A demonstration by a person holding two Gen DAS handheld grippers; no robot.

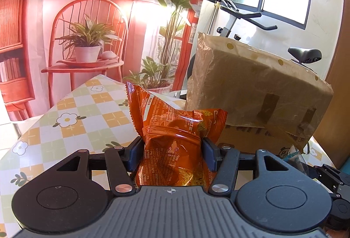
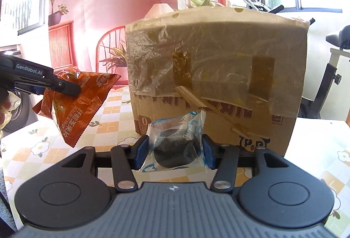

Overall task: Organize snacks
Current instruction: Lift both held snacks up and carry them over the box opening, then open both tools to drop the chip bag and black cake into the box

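Observation:
My left gripper (image 1: 172, 146) is shut on an orange snack packet (image 1: 175, 135) and holds it above the checked tablecloth (image 1: 72, 119). In the right wrist view the left gripper (image 2: 65, 87) and that orange packet (image 2: 76, 104) hang at the left, above the table. My right gripper (image 2: 174, 150) is shut on a clear-wrapped dark round snack (image 2: 175, 146), right in front of a taped cardboard box (image 2: 216, 67). The box (image 1: 258, 89) also stands to the right in the left wrist view.
An exercise bike (image 1: 251, 19) stands behind the box by the window. A printed backdrop with a chair and plants (image 1: 87, 41) hangs behind the table. The right gripper's body (image 1: 328, 176) shows at the lower right of the left wrist view.

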